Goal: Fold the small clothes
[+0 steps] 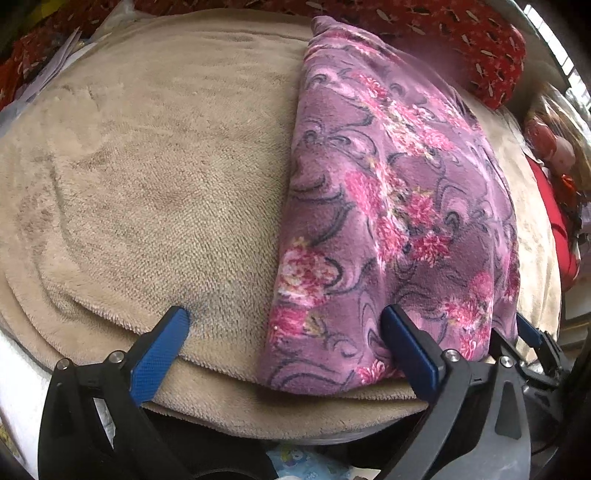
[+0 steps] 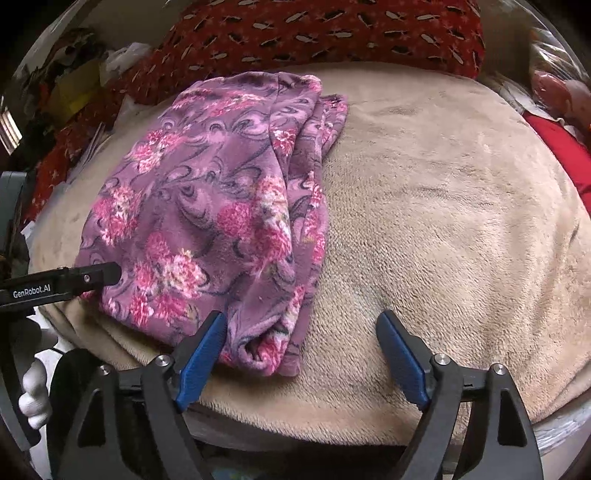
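A purple fleece garment with pink flowers (image 1: 388, 206) lies folded lengthwise on a beige plush blanket (image 1: 155, 177); it also shows in the right wrist view (image 2: 221, 221). My left gripper (image 1: 286, 321) is open at the garment's near left corner, its right finger (image 1: 410, 343) resting on the cloth. My right gripper (image 2: 301, 328) is open at the garment's near right end, its left finger (image 2: 201, 354) at the hem. The left gripper's finger also shows in the right wrist view (image 2: 99, 275), at the garment's left edge.
The blanket (image 2: 443, 221) covers a rounded surface whose front edge lies just before both grippers. A red patterned cushion (image 2: 314, 33) sits at the back. Red cloth and clutter (image 1: 554, 206) lie at the right, papers (image 1: 55, 59) at the far left.
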Action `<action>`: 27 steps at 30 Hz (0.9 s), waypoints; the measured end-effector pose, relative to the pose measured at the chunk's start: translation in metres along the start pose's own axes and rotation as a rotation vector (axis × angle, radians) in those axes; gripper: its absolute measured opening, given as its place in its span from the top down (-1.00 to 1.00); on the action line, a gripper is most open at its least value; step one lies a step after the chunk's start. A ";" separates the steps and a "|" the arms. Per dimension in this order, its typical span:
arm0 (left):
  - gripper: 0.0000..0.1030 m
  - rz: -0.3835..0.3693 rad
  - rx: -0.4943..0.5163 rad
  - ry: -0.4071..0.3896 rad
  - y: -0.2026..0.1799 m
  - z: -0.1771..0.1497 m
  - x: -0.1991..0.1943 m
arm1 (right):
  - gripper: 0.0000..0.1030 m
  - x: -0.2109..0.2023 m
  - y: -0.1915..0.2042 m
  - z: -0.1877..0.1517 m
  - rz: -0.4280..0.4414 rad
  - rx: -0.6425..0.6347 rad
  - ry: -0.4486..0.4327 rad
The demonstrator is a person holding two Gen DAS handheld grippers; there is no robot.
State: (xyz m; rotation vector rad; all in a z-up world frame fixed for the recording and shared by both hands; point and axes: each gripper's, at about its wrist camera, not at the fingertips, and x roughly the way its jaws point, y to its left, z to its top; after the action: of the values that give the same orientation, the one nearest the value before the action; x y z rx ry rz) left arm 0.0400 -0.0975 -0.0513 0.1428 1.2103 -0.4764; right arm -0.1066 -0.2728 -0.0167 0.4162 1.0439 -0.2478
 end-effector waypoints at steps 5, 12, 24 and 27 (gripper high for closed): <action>-1.00 0.015 0.029 -0.015 -0.001 -0.016 -0.011 | -0.64 -0.007 -0.011 0.000 -0.022 0.039 0.023; -1.00 0.048 0.019 -0.050 0.011 -0.042 -0.038 | -0.64 -0.027 -0.004 0.000 -0.112 0.017 0.007; -1.00 0.095 0.083 -0.079 0.010 -0.081 -0.073 | -0.74 -0.090 0.020 -0.008 -0.160 -0.061 -0.203; -1.00 0.089 0.090 -0.091 0.004 -0.079 -0.076 | -0.81 -0.101 0.023 -0.011 -0.171 -0.076 -0.246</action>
State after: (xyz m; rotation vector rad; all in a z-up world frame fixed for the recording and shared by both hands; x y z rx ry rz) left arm -0.0471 -0.0450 -0.0097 0.2485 1.0889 -0.4549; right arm -0.1551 -0.2472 0.0717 0.2206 0.8441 -0.4002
